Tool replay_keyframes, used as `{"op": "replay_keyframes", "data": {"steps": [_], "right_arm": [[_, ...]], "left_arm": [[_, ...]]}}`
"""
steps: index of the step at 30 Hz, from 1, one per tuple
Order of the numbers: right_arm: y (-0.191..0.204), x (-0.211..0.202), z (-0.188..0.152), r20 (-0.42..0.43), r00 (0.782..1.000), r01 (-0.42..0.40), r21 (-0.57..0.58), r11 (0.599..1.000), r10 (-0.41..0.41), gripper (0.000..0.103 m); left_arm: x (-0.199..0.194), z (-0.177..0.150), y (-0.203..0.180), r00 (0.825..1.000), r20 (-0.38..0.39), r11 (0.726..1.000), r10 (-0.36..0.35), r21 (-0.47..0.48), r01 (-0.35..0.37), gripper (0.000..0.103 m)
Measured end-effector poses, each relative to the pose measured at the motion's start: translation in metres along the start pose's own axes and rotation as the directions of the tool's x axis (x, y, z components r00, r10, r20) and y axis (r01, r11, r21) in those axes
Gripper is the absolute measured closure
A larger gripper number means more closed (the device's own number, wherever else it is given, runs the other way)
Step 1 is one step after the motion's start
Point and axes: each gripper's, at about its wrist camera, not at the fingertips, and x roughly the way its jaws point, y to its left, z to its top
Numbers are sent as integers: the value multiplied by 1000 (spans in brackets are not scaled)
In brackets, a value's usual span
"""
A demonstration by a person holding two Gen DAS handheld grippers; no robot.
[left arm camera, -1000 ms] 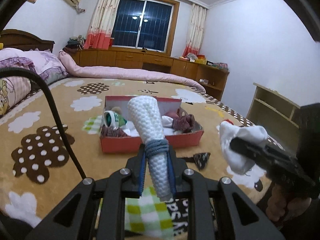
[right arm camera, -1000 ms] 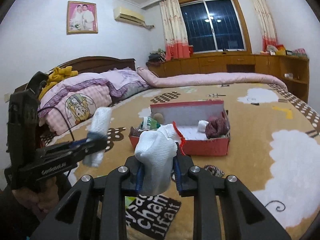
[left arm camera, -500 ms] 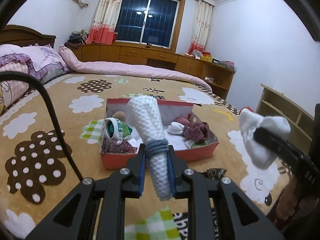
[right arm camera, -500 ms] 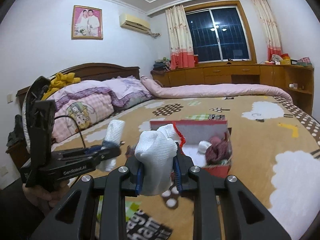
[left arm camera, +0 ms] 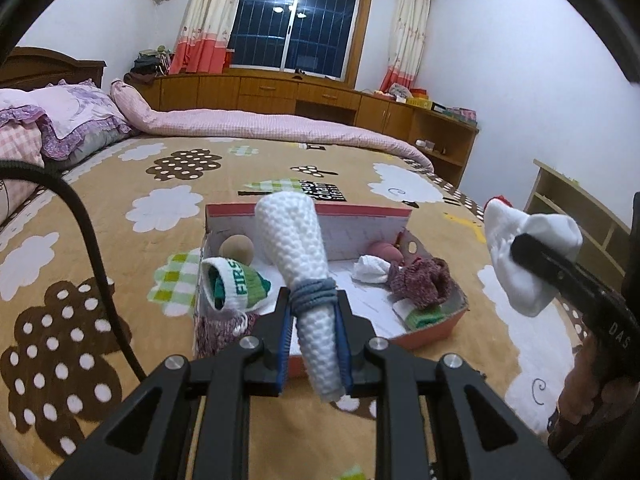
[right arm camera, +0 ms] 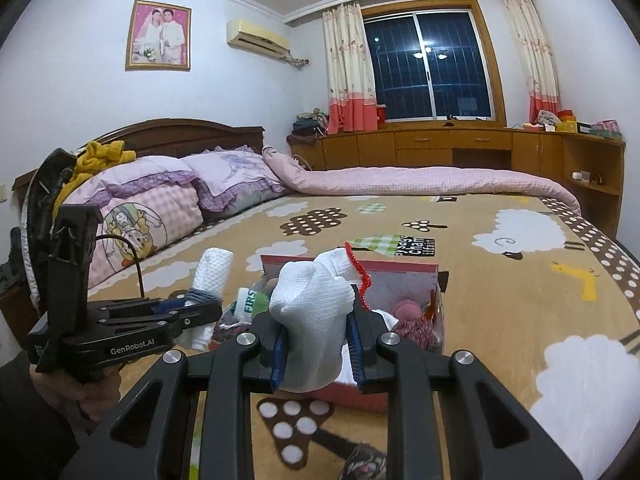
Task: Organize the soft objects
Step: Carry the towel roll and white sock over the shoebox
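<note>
1. Socks already fill the red box [left arm camera: 424,332] just ahead of both grippers.
2. Left gripper [left arm camera: 314,322] clamps a rolled white sock [left arm camera: 298,240].
3. Right gripper [right arm camera: 316,342] pinches a white sock [right arm camera: 312,308]; both seem left to box.

The red box [left arm camera: 424,334] on the bed [left arm camera: 120,216] is open on top, but socks fill its left and right parts; only the white middle floor is free. Around the box the blanket is bare. A black cable [left arm camera: 92,248] crosses the left side.
</note>
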Motion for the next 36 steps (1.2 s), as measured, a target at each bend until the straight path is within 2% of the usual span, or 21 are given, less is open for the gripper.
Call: {"op": "replay_keyframes", "data": {"steps": [6, 8, 9, 10, 13, 15, 19, 23, 25, 26, 27, 30, 36], "right_arm": [[-7, 19, 0, -37, 999, 10, 0, 1000, -10, 77], [-10, 25, -2, -45, 999, 11, -6, 1000, -12, 77], [-11, 29, -2, -50, 999, 15, -8, 1000, -15, 77], [-13, 33, -3, -59, 998, 20, -11, 1000, -20, 77], [-19, 44, -7, -85, 996, 16, -9, 1000, -17, 77], [-24, 52, -11, -102, 995, 14, -7, 1000, -15, 77], [-36, 68, -16, -140, 990, 33, 6, 999, -31, 77], [-40, 73, -16, -142, 989, 40, 6, 999, -39, 77], [-41, 77, -13, -142, 989, 38, 3, 999, -37, 57], [-41, 80, -13, -144, 988, 47, -2, 999, -47, 39], [-40, 81, -12, -145, 988, 58, -7, 998, -58, 29], [-40, 87, -12, -163, 983, 82, -19, 996, -84, 28], [-45, 90, -17, -186, 979, 85, -4, 996, -85, 25]], "left_arm": [[19, 8, 5, 999, -33, 1000, 2, 3, -2, 79], [26, 10, 7, 999, -46, 1000, 5, 1, -5, 62], [29, 11, 8, 999, -50, 1000, 2, 0, -2, 43], [30, 12, 9, 999, -43, 1000, -6, 0, 6, 32], [26, 17, 13, 1000, 23, 1000, 4, 1, -4, 32], [25, 20, 17, 999, 35, 1000, 8, -3, -8, 32], [38, 18, 24, 1000, -4, 1000, 24, -17, -24, 31], [53, 13, 29, 997, -54, 998, 48, -31, -50, 31], [56, 12, 31, 997, -60, 998, 50, -36, -52, 31], [57, 11, 31, 997, -61, 998, 52, -35, -54, 31], [58, 11, 31, 997, -62, 998, 54, -34, -56, 31], [61, 11, 28, 996, -64, 998, 57, -21, -58, 31], [66, 8, 28, 995, -82, 998, 55, -13, -57, 31]]}}
